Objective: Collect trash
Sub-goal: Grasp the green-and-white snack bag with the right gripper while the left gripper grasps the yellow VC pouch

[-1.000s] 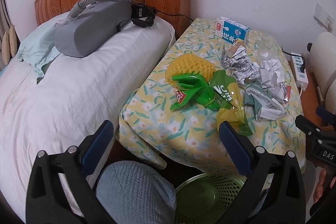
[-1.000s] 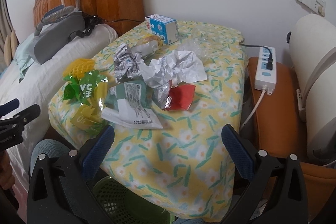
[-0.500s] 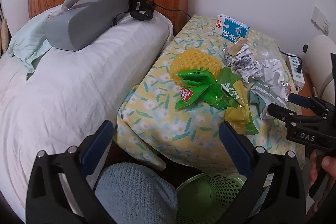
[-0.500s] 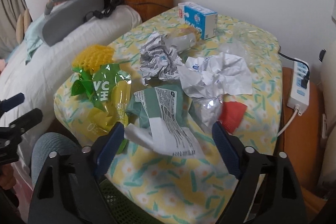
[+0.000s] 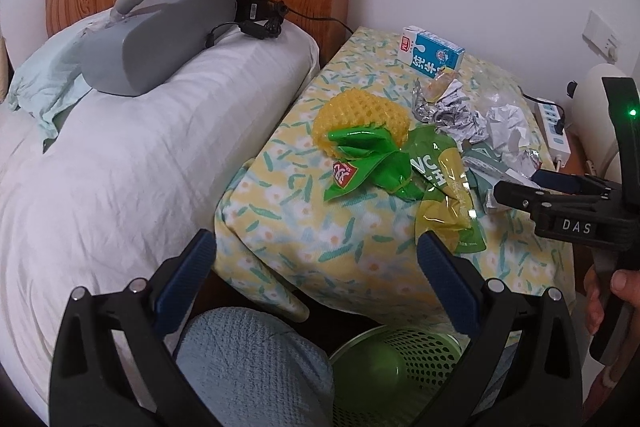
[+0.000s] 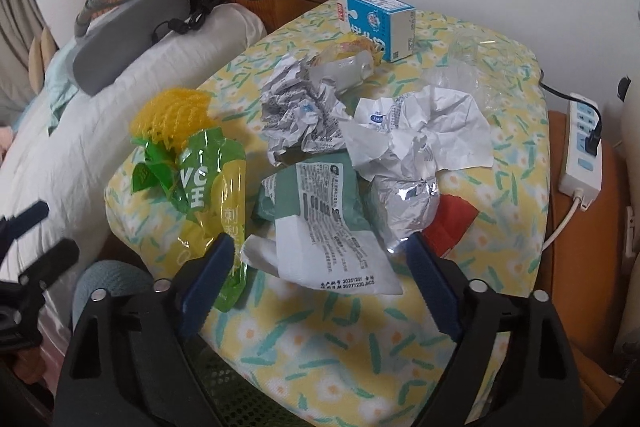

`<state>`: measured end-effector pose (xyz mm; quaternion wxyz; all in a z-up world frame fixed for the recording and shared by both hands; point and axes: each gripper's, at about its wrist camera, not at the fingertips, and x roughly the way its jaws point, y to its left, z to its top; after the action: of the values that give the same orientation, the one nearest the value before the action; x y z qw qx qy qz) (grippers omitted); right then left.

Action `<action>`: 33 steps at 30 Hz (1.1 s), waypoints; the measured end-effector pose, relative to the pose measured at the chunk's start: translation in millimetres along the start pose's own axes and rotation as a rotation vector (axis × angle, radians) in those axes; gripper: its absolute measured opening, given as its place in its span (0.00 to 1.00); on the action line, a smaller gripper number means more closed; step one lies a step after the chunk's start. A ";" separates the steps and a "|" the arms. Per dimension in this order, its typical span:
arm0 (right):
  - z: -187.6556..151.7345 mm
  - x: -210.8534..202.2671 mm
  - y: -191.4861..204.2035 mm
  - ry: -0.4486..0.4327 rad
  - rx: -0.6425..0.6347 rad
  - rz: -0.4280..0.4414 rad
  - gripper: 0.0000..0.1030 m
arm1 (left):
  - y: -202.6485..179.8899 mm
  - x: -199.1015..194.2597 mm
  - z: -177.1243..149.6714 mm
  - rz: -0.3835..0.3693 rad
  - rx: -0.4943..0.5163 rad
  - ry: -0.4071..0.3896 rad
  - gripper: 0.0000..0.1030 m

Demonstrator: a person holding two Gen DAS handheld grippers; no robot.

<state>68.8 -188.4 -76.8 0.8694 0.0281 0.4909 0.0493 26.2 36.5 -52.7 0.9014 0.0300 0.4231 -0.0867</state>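
Observation:
Trash lies on the flowered bedside table (image 6: pixel 360 339): a green and white wrapper (image 6: pixel 320 227), a green-yellow snack bag (image 6: pixel 212 187), crumpled paper (image 6: pixel 416 131), a foil wad (image 6: pixel 404 211), a red scrap (image 6: pixel 452 223), yellow foam netting (image 6: pixel 172 115) and a blue milk carton (image 6: pixel 380 19). My right gripper (image 6: pixel 320 267) is open, its fingers on either side of the green and white wrapper's near end. My left gripper (image 5: pixel 316 275) is open and empty, low before the table's near corner. A green mesh bin (image 5: pixel 400 367) stands below the table edge.
A bed with a white pillow (image 5: pixel 140 167) and a grey machine with a hose (image 5: pixel 160 27) lies left of the table. A white power strip (image 6: pixel 580 147) sits on an orange stand at right. The right gripper shows in the left wrist view (image 5: pixel 520 193).
My right gripper has moved forward and down over the table until its fingers flank the green and white wrapper. My left gripper shifted only slightly toward the table.

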 end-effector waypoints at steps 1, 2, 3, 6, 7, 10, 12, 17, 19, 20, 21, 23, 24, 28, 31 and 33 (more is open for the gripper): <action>2.3 1.8 -0.6 0.011 0.005 -0.002 0.86 | -0.2 -0.1 -0.5 -0.001 0.000 0.001 0.94; 4.0 4.9 -0.6 0.026 0.007 -0.004 0.86 | -0.4 -0.4 -0.9 -0.002 0.000 0.000 0.94; 5.1 8.0 -0.9 0.040 0.009 -0.005 0.86 | -0.4 -0.6 -1.3 -0.002 0.002 0.000 0.94; 5.4 16.8 0.0 0.084 0.014 0.001 0.86 | -1.2 -1.5 -1.8 -0.003 0.008 0.000 0.94; 4.9 19.0 1.0 0.093 0.013 0.003 0.86 | -1.1 -1.8 -2.1 -0.005 0.008 0.000 0.94; 1.3 23.0 2.1 0.104 0.017 0.010 0.86 | -0.3 -1.6 -3.0 -0.014 0.002 0.006 0.94; -1.2 25.0 2.6 0.113 0.018 0.014 0.86 | -0.3 -1.7 -3.8 -0.020 -0.001 0.009 0.94; -5.3 25.1 0.2 0.119 0.036 0.045 0.63 | -1.0 -2.6 -6.0 -0.023 0.001 0.005 0.94; -6.4 23.0 -2.3 0.112 0.052 0.058 0.55 | -1.3 -2.8 -6.0 -0.025 -0.002 0.005 0.94; -7.3 21.7 -3.4 0.109 0.061 0.069 0.51 | -1.3 -2.8 -6.1 -0.024 -0.003 0.005 0.94; -7.8 20.4 -5.2 0.105 0.074 0.084 0.50 | -1.3 -2.9 -6.0 -0.024 -0.004 0.006 0.94; -8.6 18.7 -7.0 0.095 0.085 0.094 0.50 | -1.2 -2.9 -6.1 -0.025 -0.004 0.006 0.94; -9.1 18.4 -7.4 0.091 0.087 0.094 0.50 | -0.9 -2.7 -6.4 -0.025 -0.004 0.006 0.94; -10.6 17.9 -15.5 0.067 0.159 0.158 0.55 | -2.4 -3.1 -8.2 -0.023 0.001 0.007 0.94; -9.9 14.6 -22.6 0.034 0.212 0.188 0.71 | -3.8 -4.1 -7.8 -0.026 0.002 0.005 0.94; -8.4 14.3 -24.5 0.025 0.229 0.190 0.71 | -5.0 -4.2 -7.6 -0.027 0.004 0.004 0.94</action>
<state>70.4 -211.2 -95.7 0.8456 0.1726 0.4994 0.0754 16.9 33.1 -54.2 0.8992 0.0262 0.4251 -0.0997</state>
